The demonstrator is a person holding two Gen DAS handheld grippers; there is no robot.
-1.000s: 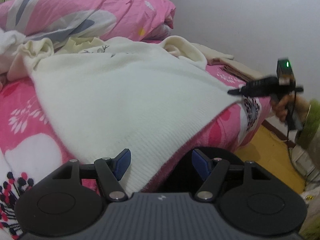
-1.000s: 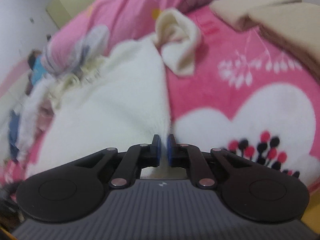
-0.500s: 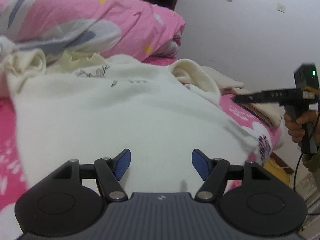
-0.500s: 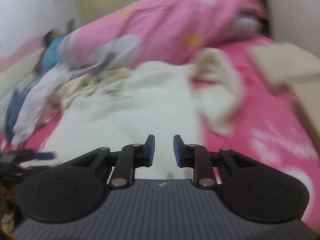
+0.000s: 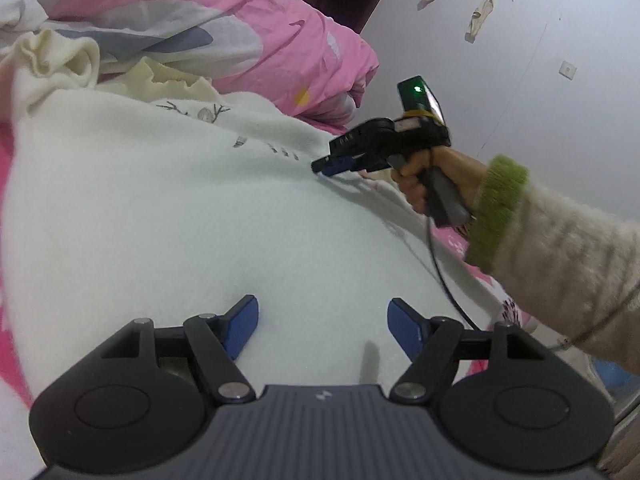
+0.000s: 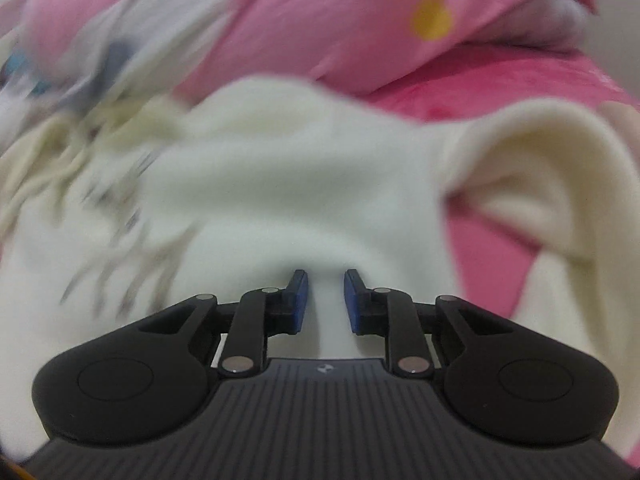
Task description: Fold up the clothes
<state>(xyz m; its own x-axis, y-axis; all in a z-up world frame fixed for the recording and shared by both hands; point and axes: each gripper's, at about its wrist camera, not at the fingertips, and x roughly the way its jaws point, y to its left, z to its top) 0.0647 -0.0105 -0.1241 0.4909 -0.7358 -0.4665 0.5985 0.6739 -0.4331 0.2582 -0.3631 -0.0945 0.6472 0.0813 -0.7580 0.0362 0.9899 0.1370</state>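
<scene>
Lying spread over the pink bed (image 5: 452, 240), cream sweater (image 5: 200, 220) fills both views; L gripper (image 5: 322, 330) gapes wide just above it, R gripper (image 6: 324, 300) at 2 o'clock, jaws just opened a crack, prob. empty w/ blur.

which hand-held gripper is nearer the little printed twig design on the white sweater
Right. The right hand-held gripper has its tips on the white sweater just beside the printed design. The left hand-held gripper hovers open over the plain lower part, farther from it.
</scene>
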